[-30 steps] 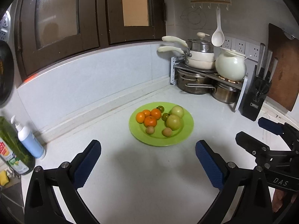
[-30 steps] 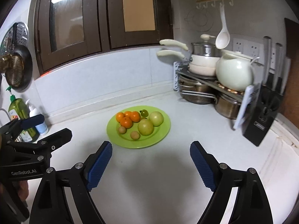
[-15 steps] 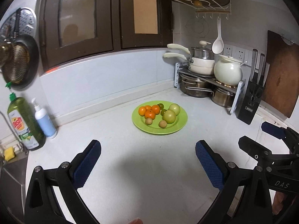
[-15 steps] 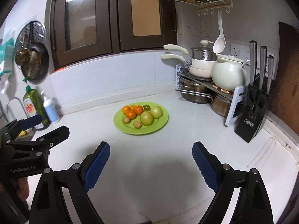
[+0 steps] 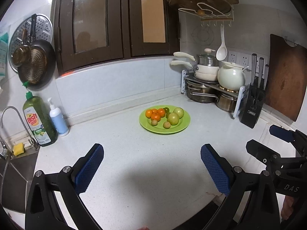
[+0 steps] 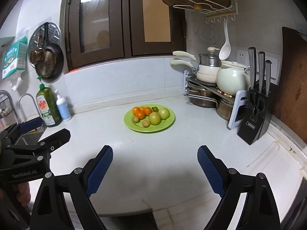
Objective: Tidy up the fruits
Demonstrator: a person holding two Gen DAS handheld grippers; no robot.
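Observation:
A green plate (image 5: 182,127) sits on the white counter and holds orange tangerines (image 5: 155,116), two large green fruits (image 5: 173,118), small brown fruits (image 5: 166,125) and a small dark green one. It also shows in the right wrist view (image 6: 168,123). My left gripper (image 5: 151,155) is open and empty, well back from the plate. My right gripper (image 6: 154,156) is open and empty, also well back. Each gripper shows at the edge of the other's view.
A pot rack (image 5: 209,92) with pans and a white kettle (image 5: 231,76) stands at the back right, next to a black knife block (image 5: 253,103) and a wooden board (image 5: 285,76). Dish soap (image 5: 39,122), a pump bottle (image 5: 57,117) and the sink (image 5: 17,168) are left.
Both grippers have pulled back and up from the plate, which looks smaller and farther now. The sink, bottles and counter front edge have come into view. Jaws stay open.

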